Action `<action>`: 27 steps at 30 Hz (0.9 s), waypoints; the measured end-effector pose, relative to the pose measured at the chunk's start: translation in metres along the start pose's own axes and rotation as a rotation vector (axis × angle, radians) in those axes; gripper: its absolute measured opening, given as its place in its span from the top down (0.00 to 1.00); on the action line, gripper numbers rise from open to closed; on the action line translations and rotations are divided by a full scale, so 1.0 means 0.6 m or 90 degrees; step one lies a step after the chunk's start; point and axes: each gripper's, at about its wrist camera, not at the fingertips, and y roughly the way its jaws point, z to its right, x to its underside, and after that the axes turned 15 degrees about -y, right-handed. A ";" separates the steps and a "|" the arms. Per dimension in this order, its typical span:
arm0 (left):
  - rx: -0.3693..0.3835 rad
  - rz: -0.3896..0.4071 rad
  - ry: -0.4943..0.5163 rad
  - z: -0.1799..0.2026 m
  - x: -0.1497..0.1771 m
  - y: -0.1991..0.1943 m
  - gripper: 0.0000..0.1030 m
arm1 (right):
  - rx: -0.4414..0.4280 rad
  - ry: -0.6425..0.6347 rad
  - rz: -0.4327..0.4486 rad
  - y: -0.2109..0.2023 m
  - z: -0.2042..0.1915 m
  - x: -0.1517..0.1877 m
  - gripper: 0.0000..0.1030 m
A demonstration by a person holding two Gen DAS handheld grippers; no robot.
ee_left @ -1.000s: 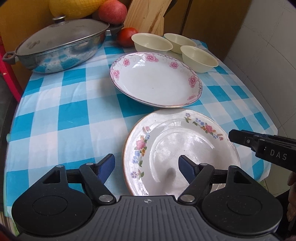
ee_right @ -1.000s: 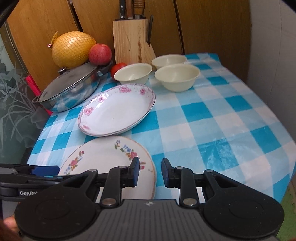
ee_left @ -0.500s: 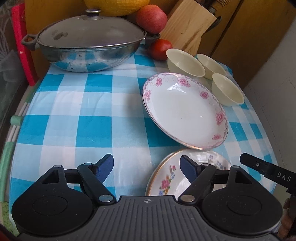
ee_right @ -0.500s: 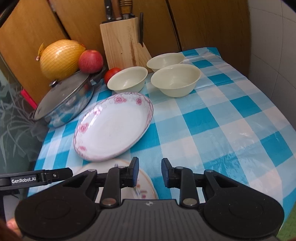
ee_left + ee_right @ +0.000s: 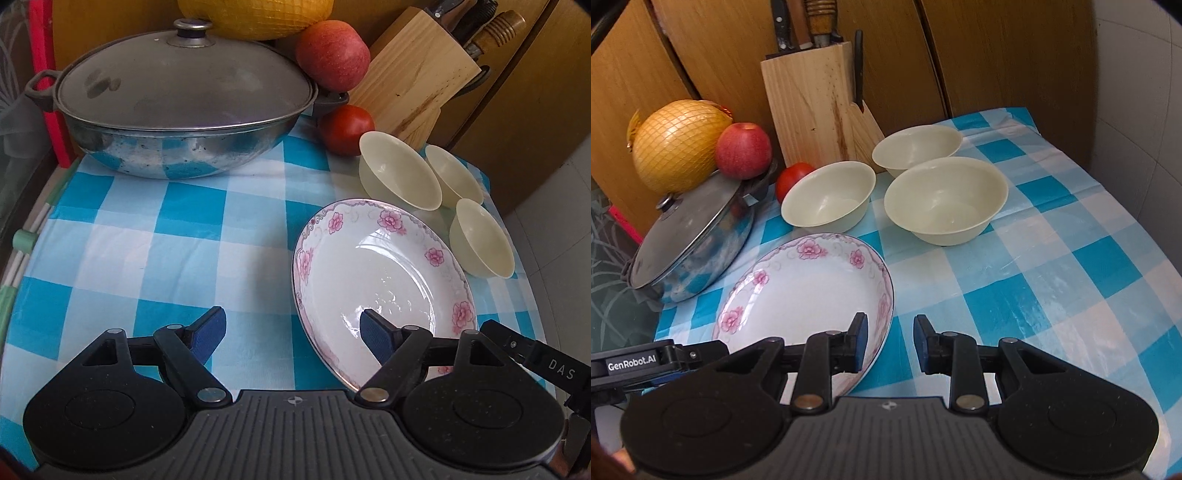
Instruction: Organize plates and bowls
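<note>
A white deep plate with pink flowers [image 5: 376,266] [image 5: 809,288] lies on the blue checked cloth. Behind it stand three cream bowls [image 5: 399,173] [image 5: 456,173] [image 5: 484,243], seen in the right wrist view as [image 5: 831,199] [image 5: 916,147] [image 5: 945,199]. My left gripper [image 5: 291,315] is open wide above the plate's left rim, its right finger over the plate and its left over the cloth. My right gripper [image 5: 890,319] hovers at the plate's right rim, its jaws a narrow gap apart with nothing between them.
A lidded steel wok [image 5: 184,103] fills the back left, with a netted pomelo [image 5: 676,144] and an apple [image 5: 332,55] on it. A tomato [image 5: 347,129] and a knife block [image 5: 816,99] stand behind the bowls. A white wall bounds the right side.
Both grippers have moved forward over the table. The near plate with mixed-colour flowers has dropped out of both views, and the pink-flowered plate now lies under the fingers. The left gripper's view has swung left.
</note>
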 end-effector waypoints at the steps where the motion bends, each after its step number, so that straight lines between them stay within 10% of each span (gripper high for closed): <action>1: 0.000 -0.003 -0.001 0.002 -0.003 0.006 0.18 | 0.000 0.001 -0.004 0.006 0.002 -0.002 0.75; 27: -0.011 -0.015 0.078 0.053 -0.009 0.070 0.42 | -0.061 0.041 -0.070 0.082 0.018 -0.025 0.89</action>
